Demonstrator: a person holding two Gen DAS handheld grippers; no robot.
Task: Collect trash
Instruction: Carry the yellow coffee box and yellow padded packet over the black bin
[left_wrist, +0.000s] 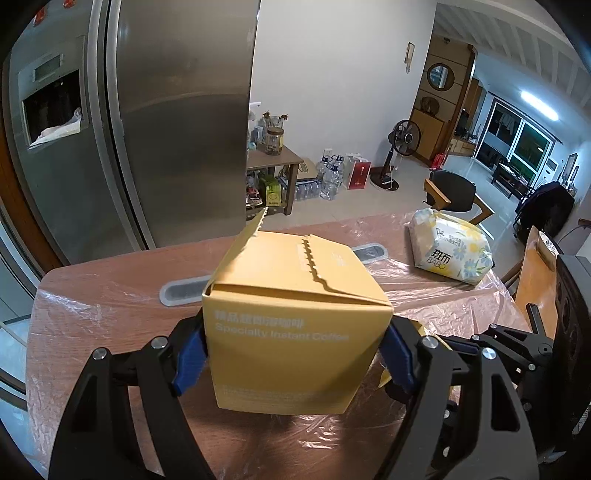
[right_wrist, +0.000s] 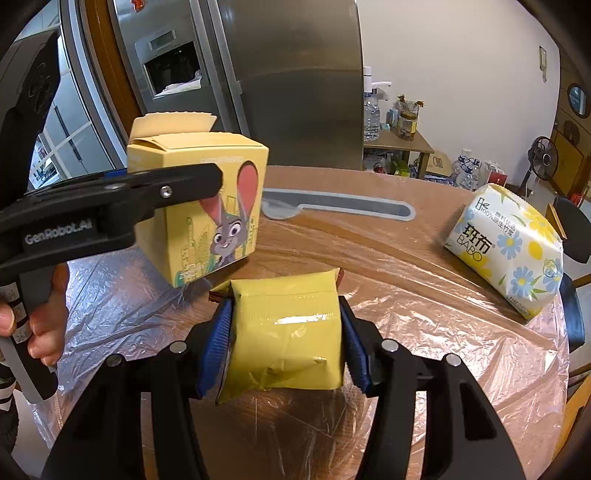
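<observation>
My left gripper (left_wrist: 295, 362) is shut on a yellow instant coffee box (left_wrist: 295, 332) with a torn-open top flap and holds it above the table. The same box (right_wrist: 207, 206), with a cartoon rabbit on one side, shows in the right wrist view at upper left, clamped by the left gripper (right_wrist: 177, 188). My right gripper (right_wrist: 284, 339) is shut on a yellow foil packet (right_wrist: 284, 336), held just over the table. The right gripper's black frame (left_wrist: 517, 350) shows at the right edge of the left wrist view.
The round wooden table (right_wrist: 424, 258) is covered with clear plastic film. A flowered tissue pack (right_wrist: 509, 247) lies at its right, also in the left wrist view (left_wrist: 450, 247). A grey slot (right_wrist: 340, 206) runs across the table. A steel fridge (left_wrist: 166, 129) stands behind.
</observation>
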